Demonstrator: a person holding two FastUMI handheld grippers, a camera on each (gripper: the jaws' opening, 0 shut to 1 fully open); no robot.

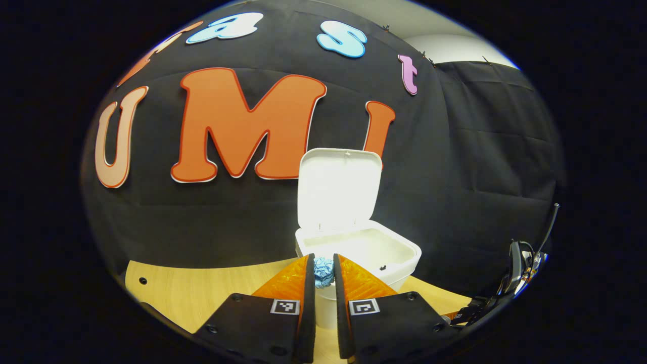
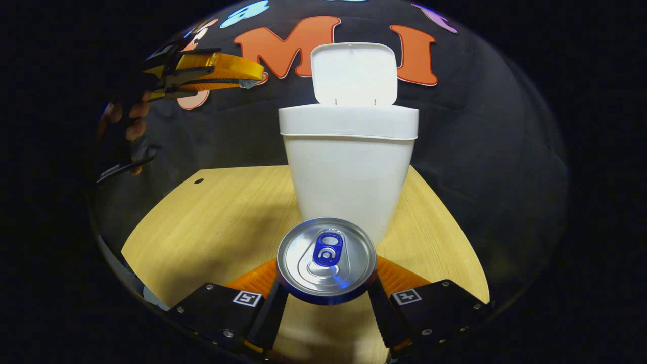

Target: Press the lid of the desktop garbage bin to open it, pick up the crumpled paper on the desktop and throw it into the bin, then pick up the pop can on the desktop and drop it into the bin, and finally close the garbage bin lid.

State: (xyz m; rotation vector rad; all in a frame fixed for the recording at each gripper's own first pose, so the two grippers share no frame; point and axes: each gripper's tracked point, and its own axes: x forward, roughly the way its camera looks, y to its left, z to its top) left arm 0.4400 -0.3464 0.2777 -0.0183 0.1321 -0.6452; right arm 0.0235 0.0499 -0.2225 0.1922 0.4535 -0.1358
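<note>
The lid point(image 1: 339, 188) of the garbage bin point(image 2: 349, 172) stands upright and open, so the first step reads as done. In the left gripper view the left gripper point(image 1: 323, 273) is closed on the crumpled paper point(image 1: 323, 272), a small bluish wad pinched between its two fingers, held raised just in front of the bin's near rim and not yet over the opening; the inside of the bin that shows looks bare, though its bottom is hidden, so the paper has been picked up but not yet thrown in. In the right gripper view the same gripper shows far off at upper left, a hand point(image 2: 132, 114) holding it up above the counter point(image 2: 212, 217) and to one side of the bin's top. The pop can point(image 2: 327, 260) stands upright on the counter just before the bin's front wall, and the right gripper point(image 2: 326, 288) has a finger on either side of it; the fingers appear to press on its flanks, so I judge it gripped, though whether it is lifted off the wood cannot be told. What is left, as I read it: carry the paper over the opening and let it go, then raise the can above the rim and drop it in, and last push the lid down shut
</note>
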